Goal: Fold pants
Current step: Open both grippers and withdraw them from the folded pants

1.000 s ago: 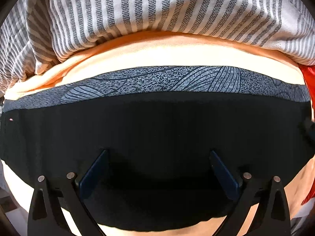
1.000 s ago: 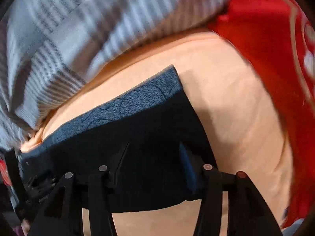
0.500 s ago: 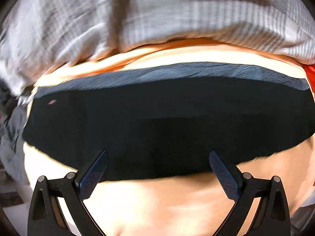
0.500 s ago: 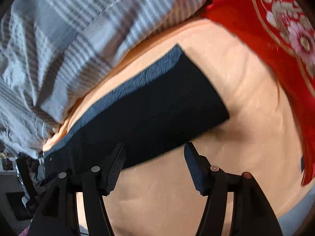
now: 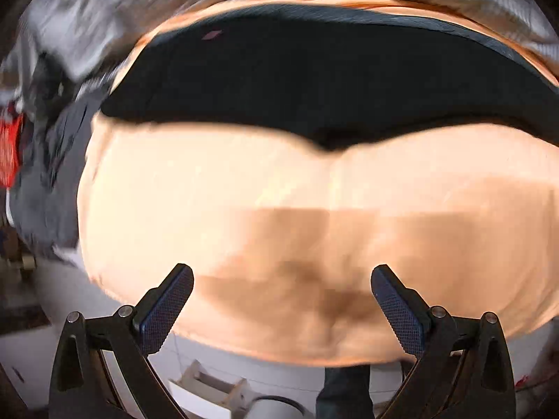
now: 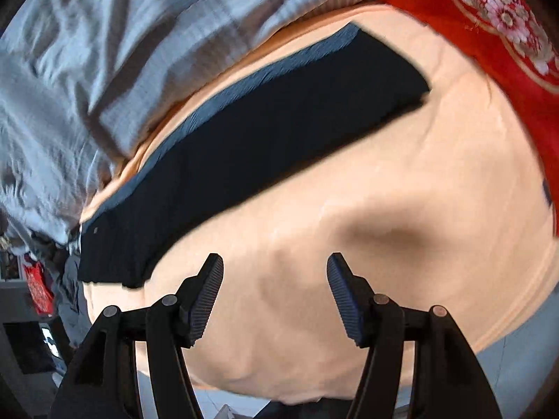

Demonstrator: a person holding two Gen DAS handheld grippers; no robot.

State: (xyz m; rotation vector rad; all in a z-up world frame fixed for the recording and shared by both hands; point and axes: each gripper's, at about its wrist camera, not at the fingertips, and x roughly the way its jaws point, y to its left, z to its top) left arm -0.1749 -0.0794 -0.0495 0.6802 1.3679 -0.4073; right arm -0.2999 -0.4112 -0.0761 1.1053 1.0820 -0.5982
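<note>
Here the black pants (image 5: 314, 80) lie folded into a long flat band on a peach sheet (image 5: 279, 192), stretching across the top of the left wrist view from about ten o'clock to three o'clock. A thin grey-patterned edge of them shows along their far side. In the right wrist view the same band (image 6: 251, 146) runs on a slant from eight o'clock up to one o'clock. A grey striped blanket (image 6: 122, 52) is bunched beyond the pants at eleven o'clock, and a red embroidered cloth (image 6: 489, 35) sits at two o'clock, apart from the pants' end.

The left gripper (image 5: 281, 295) hovers over bare sheet at six o'clock, its jaws spread wide with nothing between them, well clear of the pants' near edge. The right gripper (image 6: 276, 281) is likewise over bare sheet at six o'clock; its jaws have just been opening and hold nothing, with the pants' lower end near at eight o'clock but not touching.
</note>
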